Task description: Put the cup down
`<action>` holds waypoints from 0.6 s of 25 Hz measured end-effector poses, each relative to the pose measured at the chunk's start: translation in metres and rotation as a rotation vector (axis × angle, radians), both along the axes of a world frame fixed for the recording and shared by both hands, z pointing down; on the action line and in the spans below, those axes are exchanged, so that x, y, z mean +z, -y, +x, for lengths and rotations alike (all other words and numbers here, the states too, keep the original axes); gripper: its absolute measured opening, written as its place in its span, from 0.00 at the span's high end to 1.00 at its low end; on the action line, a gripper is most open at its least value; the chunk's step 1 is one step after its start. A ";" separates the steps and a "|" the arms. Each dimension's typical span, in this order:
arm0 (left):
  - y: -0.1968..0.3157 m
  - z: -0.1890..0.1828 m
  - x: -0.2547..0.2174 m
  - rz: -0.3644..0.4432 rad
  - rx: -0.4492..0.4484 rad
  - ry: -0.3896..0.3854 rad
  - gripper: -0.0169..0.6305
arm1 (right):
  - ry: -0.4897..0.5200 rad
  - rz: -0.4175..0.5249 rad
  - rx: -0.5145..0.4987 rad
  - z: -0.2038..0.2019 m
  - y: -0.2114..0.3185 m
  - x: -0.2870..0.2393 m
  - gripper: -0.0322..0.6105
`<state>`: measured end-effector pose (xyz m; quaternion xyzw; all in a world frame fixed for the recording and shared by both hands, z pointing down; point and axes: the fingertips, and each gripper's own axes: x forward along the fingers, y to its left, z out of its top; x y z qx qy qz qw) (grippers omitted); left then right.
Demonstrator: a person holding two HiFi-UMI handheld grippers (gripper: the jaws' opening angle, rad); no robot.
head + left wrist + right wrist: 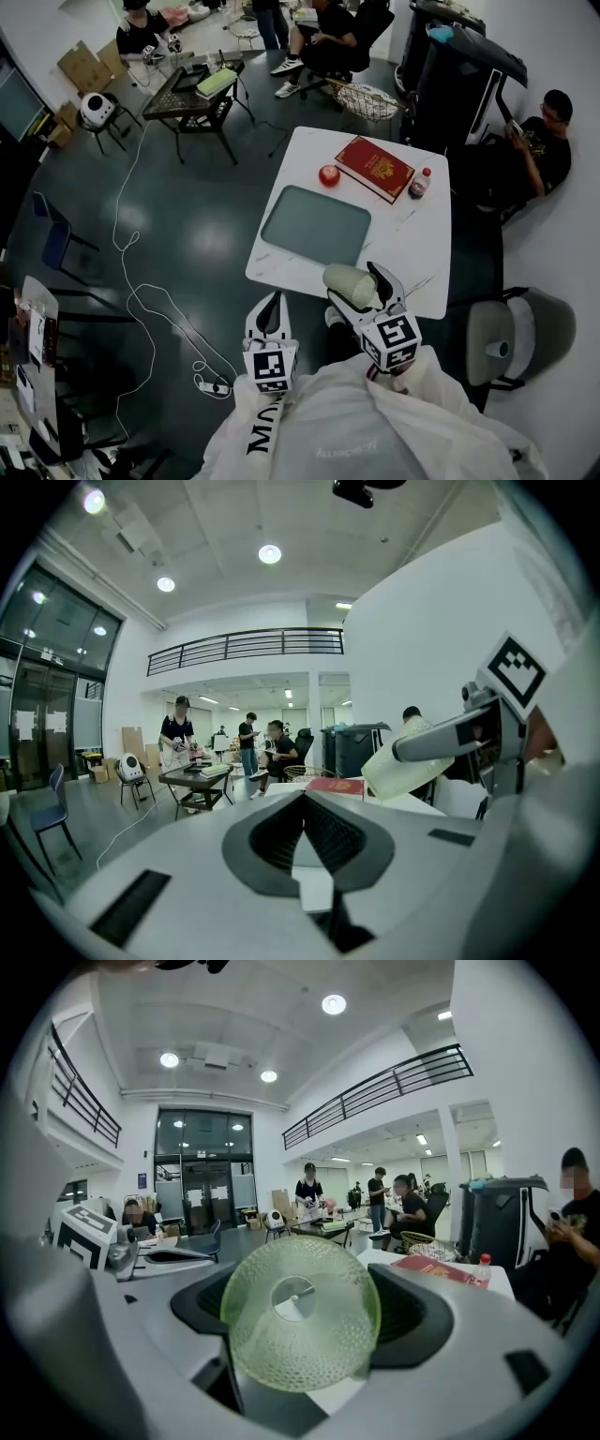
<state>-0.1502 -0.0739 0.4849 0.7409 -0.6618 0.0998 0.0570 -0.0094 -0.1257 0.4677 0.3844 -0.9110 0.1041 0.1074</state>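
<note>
The pale green cup point(352, 284) lies on its side over the white table's point(427, 246) near edge, clamped between the right gripper's point(302, 1309) wide-spread jaws. The left gripper point(302, 799), just short of the table, is closed and empty.

Letters "MO" on white garment point(265, 427)

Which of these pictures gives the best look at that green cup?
The right gripper view: the cup fills its centre, end-on, dotted texture clear. The head view shows the cup small from above; the left gripper view shows only its side, partly covered.
</note>
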 end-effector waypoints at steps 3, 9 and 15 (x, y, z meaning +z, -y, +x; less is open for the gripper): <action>0.021 -0.006 0.001 -0.003 -0.008 0.002 0.95 | -0.004 0.000 -0.010 -0.006 0.023 0.000 0.31; 0.061 -0.017 0.003 -0.013 -0.031 -0.004 0.95 | -0.020 -0.010 -0.024 -0.014 0.064 0.002 0.31; 0.099 -0.023 0.005 -0.028 -0.049 -0.010 0.95 | -0.030 -0.031 -0.046 -0.022 0.102 0.006 0.31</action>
